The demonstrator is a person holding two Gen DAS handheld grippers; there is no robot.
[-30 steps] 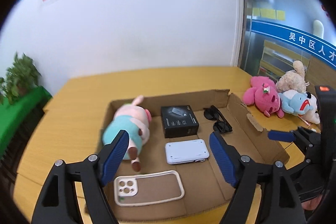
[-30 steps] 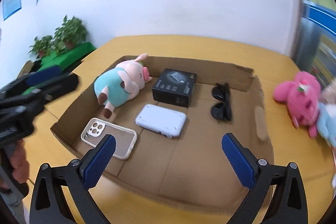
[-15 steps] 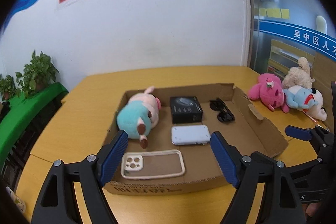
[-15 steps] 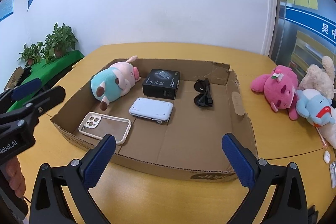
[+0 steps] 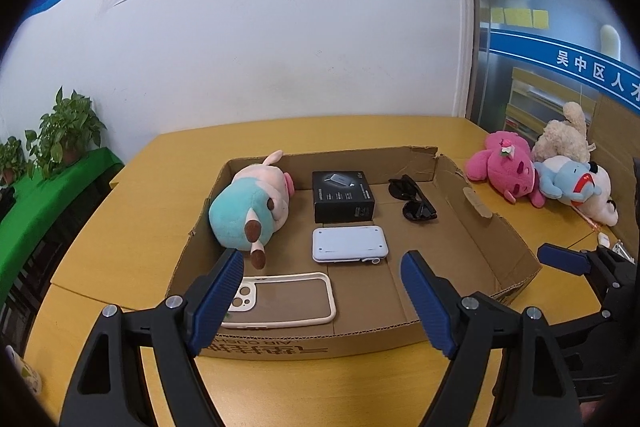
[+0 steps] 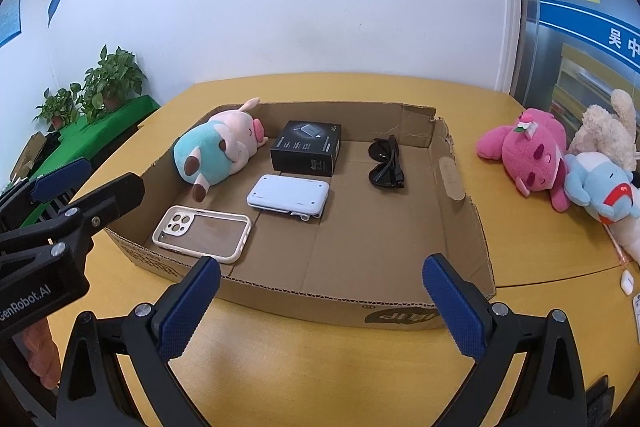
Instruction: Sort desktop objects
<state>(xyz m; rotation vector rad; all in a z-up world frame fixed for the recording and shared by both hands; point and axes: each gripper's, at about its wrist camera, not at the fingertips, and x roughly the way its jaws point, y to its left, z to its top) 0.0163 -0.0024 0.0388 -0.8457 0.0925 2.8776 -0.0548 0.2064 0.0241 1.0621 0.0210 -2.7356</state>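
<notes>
A shallow cardboard box (image 5: 492, 227) (image 6: 456, 183) lies on the yellow table. Inside it rest a teal-and-pink plush pig (image 5: 248, 207) (image 6: 218, 151), a black carton (image 5: 343, 195) (image 6: 306, 147), black sunglasses (image 5: 412, 197) (image 6: 386, 163), a white flat device (image 5: 349, 244) (image 6: 289, 195) and a cream phone case (image 5: 280, 301) (image 6: 202, 234). My left gripper (image 5: 322, 301) hangs open before the box's near wall, nothing between its blue pads. My right gripper (image 6: 322, 305) is open too, empty, in front of the near wall on the right.
Beside the box on the right lie a pink plush (image 5: 506, 169) (image 6: 528, 151), a blue-and-white plush (image 5: 576, 187) (image 6: 600, 187) and a beige plush (image 5: 564, 141) (image 6: 608, 127). Potted plants (image 5: 64, 131) (image 6: 108, 83) stand on a green shelf at left. Small white items (image 6: 627, 281) sit near the table's right edge.
Both grippers have drawn back from above the box to in front of its near wall; the box and its contents now look smaller. Nothing in the box has moved.
</notes>
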